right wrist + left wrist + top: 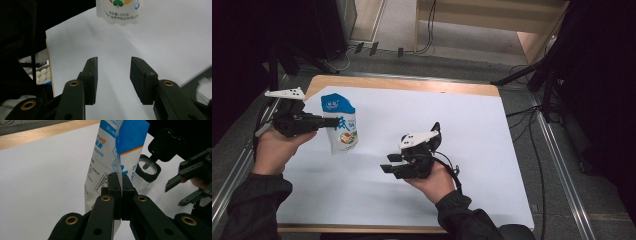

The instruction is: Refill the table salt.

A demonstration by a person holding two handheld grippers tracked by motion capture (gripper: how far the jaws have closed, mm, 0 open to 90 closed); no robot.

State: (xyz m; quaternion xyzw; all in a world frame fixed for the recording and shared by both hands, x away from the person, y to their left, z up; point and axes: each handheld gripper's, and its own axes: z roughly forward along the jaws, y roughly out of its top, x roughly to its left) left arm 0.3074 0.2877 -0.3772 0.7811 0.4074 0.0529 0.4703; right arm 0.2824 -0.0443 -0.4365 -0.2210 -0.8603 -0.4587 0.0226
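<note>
Careful, your left gripper [332, 122] pinches the pouch [341, 124] by one edge at left, your right gripper [393, 163] spread empty mid-frame; it could slip.

"250" in small print near the pouch [118, 11] bottom edge

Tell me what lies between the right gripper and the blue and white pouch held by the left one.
Nothing: in the high view only bare white table cover separates the right gripper from the pouch. The right gripper view shows the same bare stretch beyond its open jaws.
</note>
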